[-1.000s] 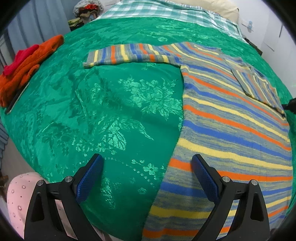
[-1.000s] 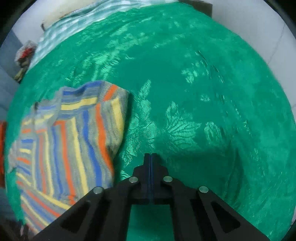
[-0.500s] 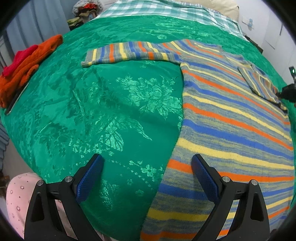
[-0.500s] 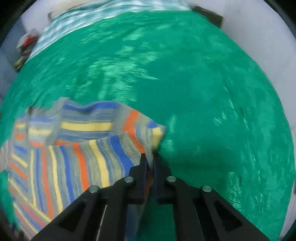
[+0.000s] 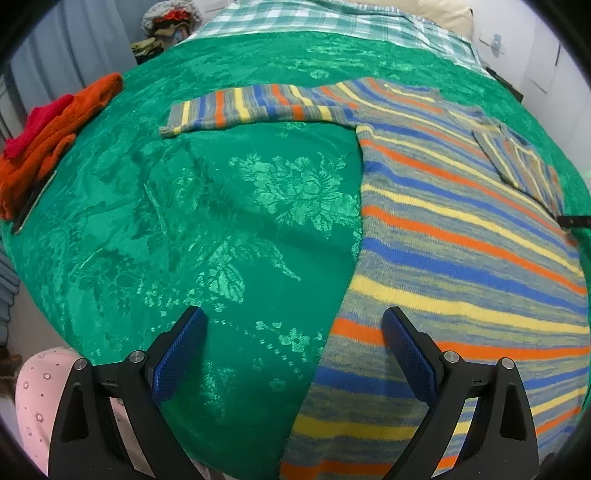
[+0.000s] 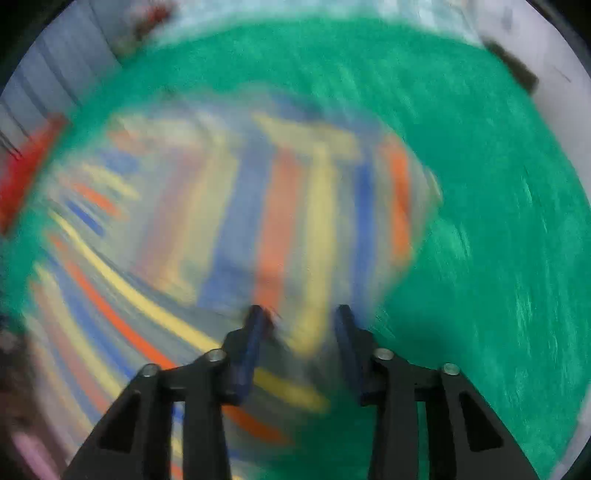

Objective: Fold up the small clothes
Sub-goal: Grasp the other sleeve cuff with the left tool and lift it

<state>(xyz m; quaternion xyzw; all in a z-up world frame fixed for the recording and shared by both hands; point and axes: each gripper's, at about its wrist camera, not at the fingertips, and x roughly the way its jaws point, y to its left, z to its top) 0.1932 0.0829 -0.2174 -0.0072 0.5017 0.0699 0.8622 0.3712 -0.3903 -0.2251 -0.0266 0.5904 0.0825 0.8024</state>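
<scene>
A striped sweater (image 5: 461, 236) in grey, blue, orange and yellow lies flat on the green bedspread (image 5: 221, 221). Its left sleeve (image 5: 251, 107) stretches out to the left. Its right sleeve (image 5: 524, 166) is folded over the body. My left gripper (image 5: 291, 332) is open and empty, above the sweater's lower left edge. My right gripper (image 6: 299, 325) is open over the folded sleeve (image 6: 295, 206); that view is blurred by motion. The right gripper's tip shows at the right edge of the left wrist view (image 5: 576, 220).
Orange and red clothes (image 5: 48, 140) are piled at the bed's left edge. A checked blanket (image 5: 332, 18) covers the far end of the bed. A pink dotted cloth (image 5: 33, 398) is at the near left.
My right gripper carried the right sleeve over the sweater's body, then opened and let it go. The left gripper has stayed nearly still and open.
</scene>
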